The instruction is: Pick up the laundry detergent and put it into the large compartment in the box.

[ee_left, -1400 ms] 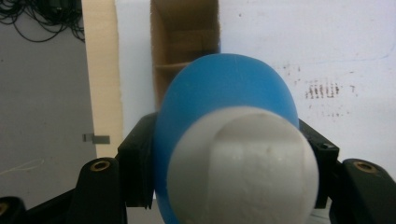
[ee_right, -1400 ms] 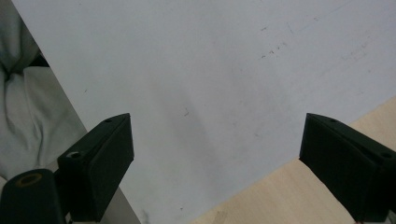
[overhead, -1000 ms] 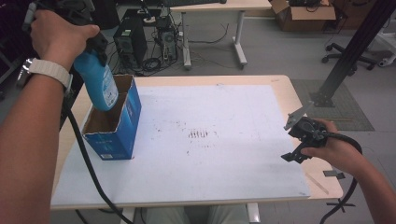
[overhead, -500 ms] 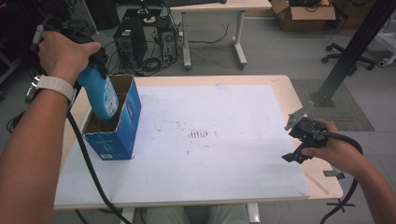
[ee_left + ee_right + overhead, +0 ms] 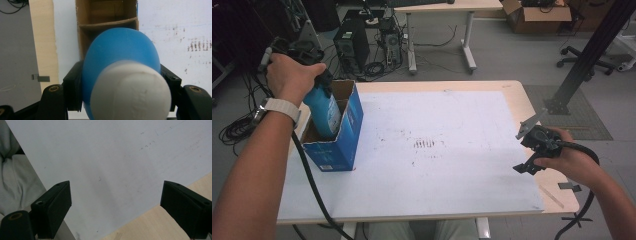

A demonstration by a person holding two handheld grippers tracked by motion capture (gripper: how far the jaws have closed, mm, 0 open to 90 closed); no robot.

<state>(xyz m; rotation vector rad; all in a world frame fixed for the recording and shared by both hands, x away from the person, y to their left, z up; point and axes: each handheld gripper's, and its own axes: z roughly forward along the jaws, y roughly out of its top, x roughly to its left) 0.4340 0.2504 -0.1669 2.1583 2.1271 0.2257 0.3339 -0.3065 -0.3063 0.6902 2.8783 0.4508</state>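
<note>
Left gripper (image 5: pixel 297 60) is clamped on a blue plastic bottle with a white cap (image 5: pixel 324 110); both pads press its sides in the left gripper view. The bottle's lower part sits inside the open blue cardboard box (image 5: pixel 339 145), which stands at the left end of the white-topped table (image 5: pixel 452 175). Right gripper (image 5: pixel 532 150) hovers near the table's right edge, jaws spread wide, nothing between them.
</note>
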